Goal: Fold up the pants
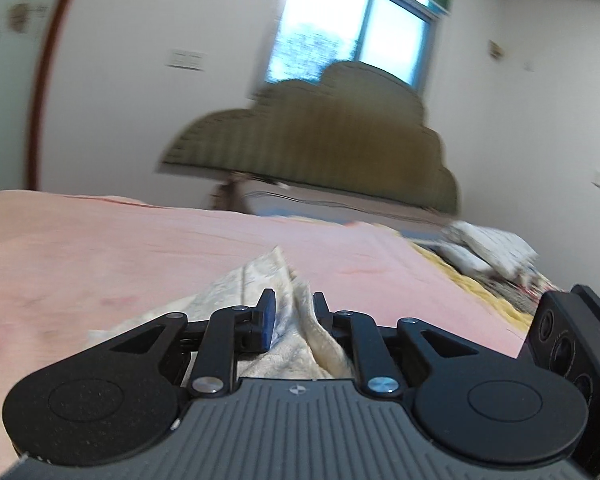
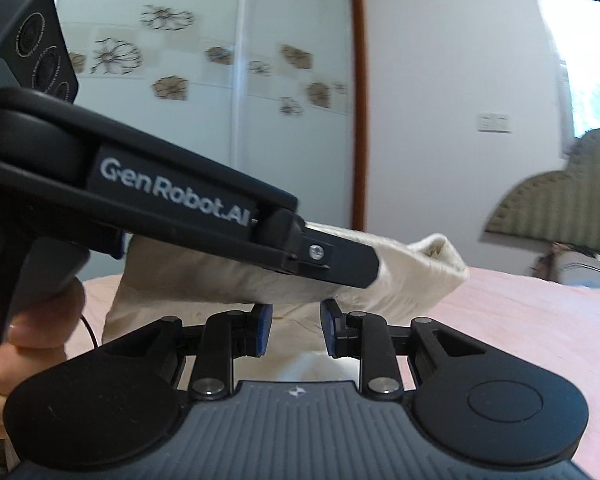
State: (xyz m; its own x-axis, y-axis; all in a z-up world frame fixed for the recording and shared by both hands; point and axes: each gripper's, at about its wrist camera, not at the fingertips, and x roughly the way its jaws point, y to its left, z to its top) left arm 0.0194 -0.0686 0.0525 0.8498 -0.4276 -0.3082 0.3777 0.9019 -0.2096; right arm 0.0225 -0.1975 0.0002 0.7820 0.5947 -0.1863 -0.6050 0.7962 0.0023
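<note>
**Plainly soft cloth, carried by two pinches**

Clearly the pants are light, limp cream cloth with a faint woven texture; they will sag and slide wherever nothing holds them, so the sound places to take hold are hems, waistband or a fold's doubled edge, not the loose middle. They hang lifted over the near part of the pink bed, draped from the grippers, one open hem jutting right in the right wrist view.

The left hand-held gripper has its jaws nearly together with a bunch of the cloth rising between them; I judge it a pinch, though blur hides whether the pads bite firmly. The right hand-held gripper shows a narrow gap with cloth behind and between the pads; whether it truly grips I cannot tell.

Both point nearly level, slightly down, toward the headboard; the left one crosses close above the right one's fingers, a person's hand wrapped round its handle at near left.
</note>
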